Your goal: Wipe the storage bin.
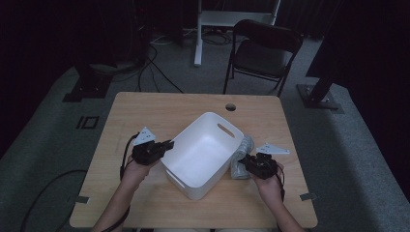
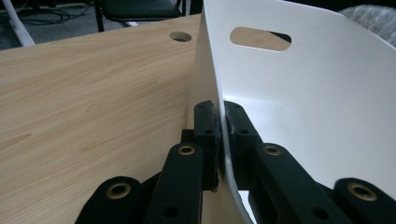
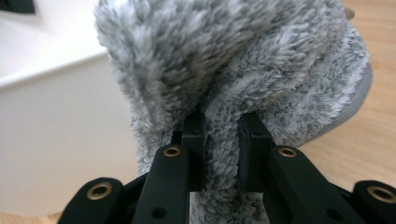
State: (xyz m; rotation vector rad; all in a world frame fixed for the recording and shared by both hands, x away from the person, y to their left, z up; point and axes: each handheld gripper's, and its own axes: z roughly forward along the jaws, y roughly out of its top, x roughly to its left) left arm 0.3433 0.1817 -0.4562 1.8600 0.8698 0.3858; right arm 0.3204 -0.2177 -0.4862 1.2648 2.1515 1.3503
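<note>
Black jaws of the right gripper [image 3: 219, 135] pinch the fuzzy grey slipper [image 3: 243, 70], which lies on the table [image 1: 145, 108] against the bin's [image 1: 205, 145] right wall; left gripper [image 2: 220, 126] clamps the opposite wall, steadying it.

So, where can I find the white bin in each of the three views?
High view: white bin at the table's centre, between both grippers.
Left gripper view: its wall on the right, clamped in the jaws.
Right gripper view: its side at left, behind the grey slipper.
Shared landmark: the wooden table.
</note>
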